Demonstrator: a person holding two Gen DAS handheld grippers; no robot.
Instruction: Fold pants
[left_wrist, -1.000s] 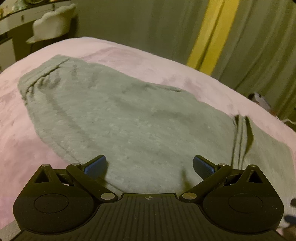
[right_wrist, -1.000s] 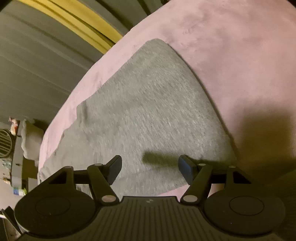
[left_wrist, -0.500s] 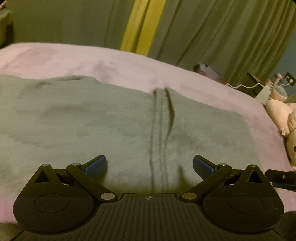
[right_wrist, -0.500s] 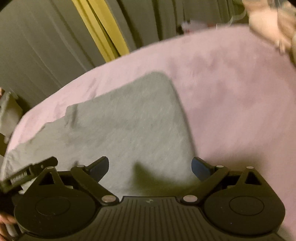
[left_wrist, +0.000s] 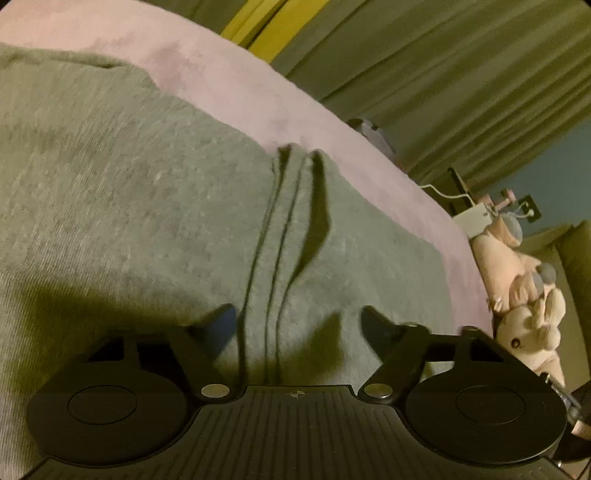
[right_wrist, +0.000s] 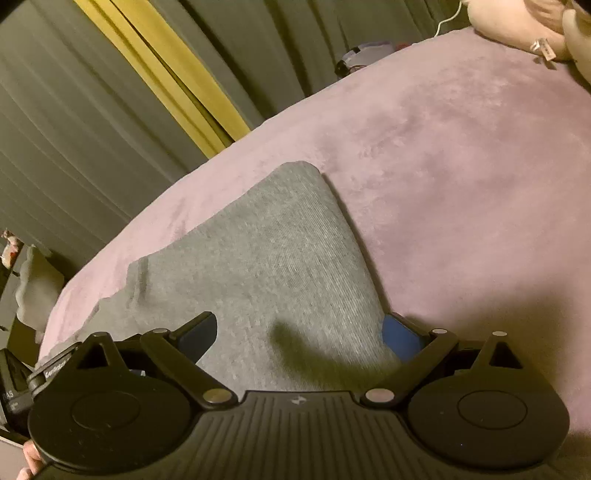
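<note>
Fingers (left_wrist: 373, 325) of left gripper (left_wrist: 297, 325), narrower than a second ago, straddle pleat in pants (left_wrist: 147, 206) on bed (left_wrist: 229, 85); right gripper (right_wrist: 301, 332) apart at hem. Pinch likely imminent.

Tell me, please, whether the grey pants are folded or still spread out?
Mostly spread: the pants lie flat across the pink blanket, with only a bunched pleat midway. Neither tool grips them.

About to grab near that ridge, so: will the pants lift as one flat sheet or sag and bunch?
Likely floppy: the pants already hold soft ridges between the open left gripper fingers. Probably sags away from the pinch. The fuzzy pink blanket may drag on the knit, so pushing would probably bunch it.
</note>
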